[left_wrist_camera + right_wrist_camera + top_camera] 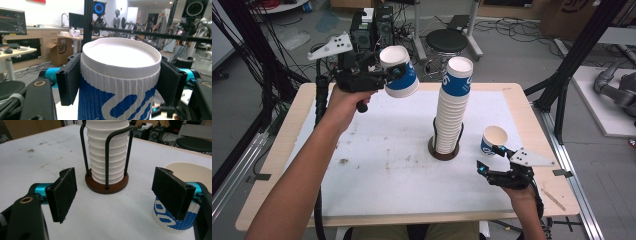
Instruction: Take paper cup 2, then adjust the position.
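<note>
Raised left hand-held gripper (396, 74) clamps cup (399, 71).

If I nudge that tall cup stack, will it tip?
Probably not easily: the stack sits inside a wire holder whose uprights fence its lower part. Above them it rises free and leans a little, so the top cups look light and may shift or slide off.

Bright even indoor light, soft faint shadows, mild blur (low resolution), backgrounds slightly out of focus

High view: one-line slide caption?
Left hand-held gripper holds a paper cup upside down beside the cup stack; right hand-held gripper open by a lone cup.
</note>
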Demonstrator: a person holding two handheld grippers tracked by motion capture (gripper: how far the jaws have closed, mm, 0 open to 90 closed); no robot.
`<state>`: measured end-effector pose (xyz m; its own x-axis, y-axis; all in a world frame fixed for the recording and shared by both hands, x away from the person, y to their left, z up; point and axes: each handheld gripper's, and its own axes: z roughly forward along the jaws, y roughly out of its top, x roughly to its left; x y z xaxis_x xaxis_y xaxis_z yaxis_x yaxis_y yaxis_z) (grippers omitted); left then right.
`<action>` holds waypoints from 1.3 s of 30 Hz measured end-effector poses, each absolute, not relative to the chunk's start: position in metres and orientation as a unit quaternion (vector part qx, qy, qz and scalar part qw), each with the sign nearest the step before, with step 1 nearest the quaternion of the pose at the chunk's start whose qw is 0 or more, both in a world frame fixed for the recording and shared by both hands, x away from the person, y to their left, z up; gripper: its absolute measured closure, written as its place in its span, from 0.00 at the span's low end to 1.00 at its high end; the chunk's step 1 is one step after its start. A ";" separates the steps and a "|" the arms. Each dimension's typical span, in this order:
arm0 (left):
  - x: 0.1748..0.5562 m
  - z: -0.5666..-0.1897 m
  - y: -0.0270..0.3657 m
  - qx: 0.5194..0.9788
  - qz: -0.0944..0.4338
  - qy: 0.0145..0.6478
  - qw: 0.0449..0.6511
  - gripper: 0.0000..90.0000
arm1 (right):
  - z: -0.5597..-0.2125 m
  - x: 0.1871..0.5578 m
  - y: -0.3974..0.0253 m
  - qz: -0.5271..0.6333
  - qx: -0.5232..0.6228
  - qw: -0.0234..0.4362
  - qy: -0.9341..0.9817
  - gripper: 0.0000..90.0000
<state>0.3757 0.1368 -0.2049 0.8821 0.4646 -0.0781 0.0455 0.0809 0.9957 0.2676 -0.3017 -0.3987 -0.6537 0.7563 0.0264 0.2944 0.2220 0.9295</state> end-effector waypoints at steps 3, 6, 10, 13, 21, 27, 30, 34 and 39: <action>0.371 -0.218 0.143 0.670 0.148 0.192 0.702 0.32 | -0.399 0.268 -0.301 0.514 0.349 0.223 0.751 0.23; 0.366 -0.233 0.146 0.676 0.145 0.196 0.696 0.32 | -0.400 0.268 -0.300 0.515 0.348 0.219 0.752 0.23; 0.360 -0.253 0.150 0.681 0.141 0.197 0.691 0.32 | -0.400 0.269 -0.298 0.516 0.345 0.218 0.753 0.23; 0.357 -0.264 0.153 0.685 0.139 0.194 0.689 0.32 | -0.400 0.271 -0.296 0.518 0.344 0.217 0.753 0.23; 0.348 -0.286 0.161 0.687 0.137 0.194 0.686 0.32 | -0.399 0.273 -0.291 0.519 0.334 0.212 0.758 0.23; 0.342 -0.294 0.162 0.688 0.139 0.204 0.682 0.32 | -0.398 0.271 -0.288 0.522 0.326 0.207 0.760 0.23; 0.340 -0.296 0.161 0.688 0.138 0.203 0.683 0.32 | -0.397 0.270 -0.288 0.524 0.321 0.207 0.761 0.23; 0.338 -0.298 0.158 0.694 0.137 0.194 0.680 0.32 | -0.394 0.269 -0.286 0.528 0.316 0.205 0.761 0.23; 0.334 -0.303 0.154 0.696 0.133 0.188 0.680 0.32 | -0.396 0.269 -0.282 0.529 0.306 0.195 0.768 0.23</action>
<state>0.3340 0.1544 -0.3027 0.8942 0.4422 -0.0701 0.0799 -0.0035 0.9968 0.2687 -0.2822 -0.3957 -0.7371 0.6754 0.0235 0.2629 0.2546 0.9306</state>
